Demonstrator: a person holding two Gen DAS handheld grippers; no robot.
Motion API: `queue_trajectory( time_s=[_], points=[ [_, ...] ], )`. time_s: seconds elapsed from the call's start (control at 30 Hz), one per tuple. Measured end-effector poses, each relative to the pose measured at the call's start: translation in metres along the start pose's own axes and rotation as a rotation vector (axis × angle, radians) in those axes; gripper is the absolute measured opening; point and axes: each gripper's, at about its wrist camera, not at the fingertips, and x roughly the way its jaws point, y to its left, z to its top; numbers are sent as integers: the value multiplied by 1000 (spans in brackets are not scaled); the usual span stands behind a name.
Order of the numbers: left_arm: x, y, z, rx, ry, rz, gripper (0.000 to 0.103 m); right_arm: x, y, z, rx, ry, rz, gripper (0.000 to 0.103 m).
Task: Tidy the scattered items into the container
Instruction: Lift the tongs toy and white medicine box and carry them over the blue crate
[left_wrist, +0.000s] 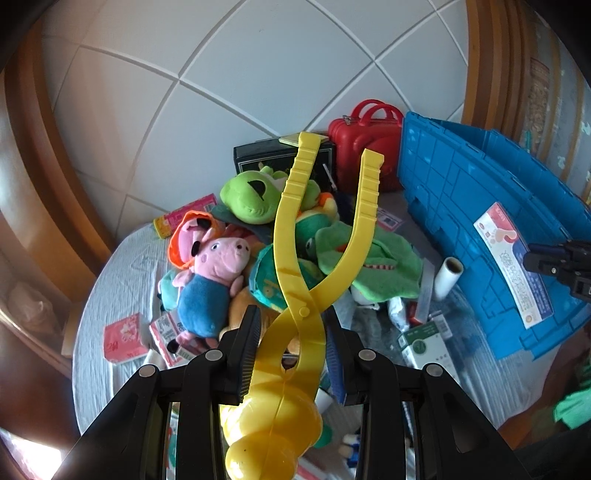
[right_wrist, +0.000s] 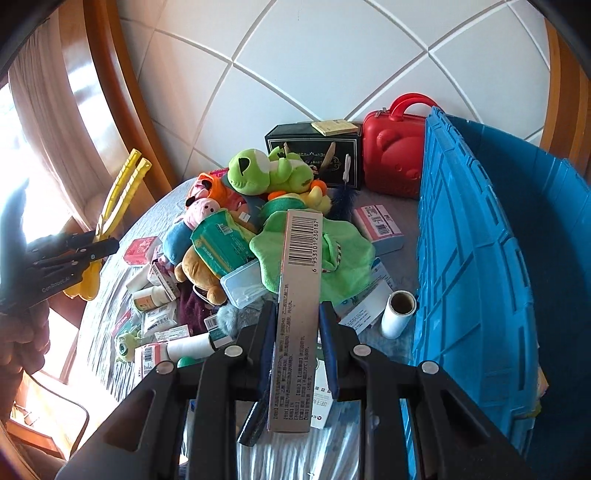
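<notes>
**Ana:** White wall panels (left_wrist: 258, 62) with diagonal seams stand behind a round table (left_wrist: 122, 266) covered in wrinkled pale cloth. What does the left wrist camera give you?

**Ben:** The left gripper (left_wrist: 291, 343) is clamped narrow on a yellow plastic tong toy (left_wrist: 295, 280), hard and glossy. Its rounded, bulbous scoops sit low near the camera, the pads press just below the pivot, and its two ribbed handles run up and away, splaying into a V toward the wall.

**Ana:** And beneath it?

**Ben:** A heap of soft things: a pink pig plush (left_wrist: 214, 273) in a blue body, a fuzzy green frog plush (left_wrist: 251, 195), a flat green fleece cloth (left_wrist: 373, 266). The blue ribbed plastic crate (left_wrist: 461, 192) stands to the right, with a paper roll (left_wrist: 448, 277) beside it and the right gripper (left_wrist: 554, 260) in front of it.

**Ana:** Now the right wrist view.

**Ben:** The right gripper (right_wrist: 297, 321) is closed tight on a long silver cardboard box (right_wrist: 297, 306). It is a slim rectangular carton, long axis straight ahead along the fingers, barcode end pointing away over the green cloth, printed end back at the camera.

**Ana:** Where's the container here?

**Ben:** Just right of the box, its smooth blue inside open to view. A hard red case (right_wrist: 395, 151) with a handle stands beyond the crate, touching it, and next to a black box (right_wrist: 314, 155). Far left, the left gripper holds the tongs with handles pointing up.
</notes>
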Motion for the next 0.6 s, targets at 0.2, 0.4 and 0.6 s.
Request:
queue_trajectory(
  time_s=[0.2,0.4,0.6],
  points=[
    [-10,-27,28,-10,-20,10,32,-38,-19,14,-6,-90,29,23],
    [-19,-68,51,20,-39,5,32,-71,-45,25,28,-166,66,23],
    [-30,-116,74,80,-64,-18,32,-89,-76,23,66,-199,57,23]
  ],
)
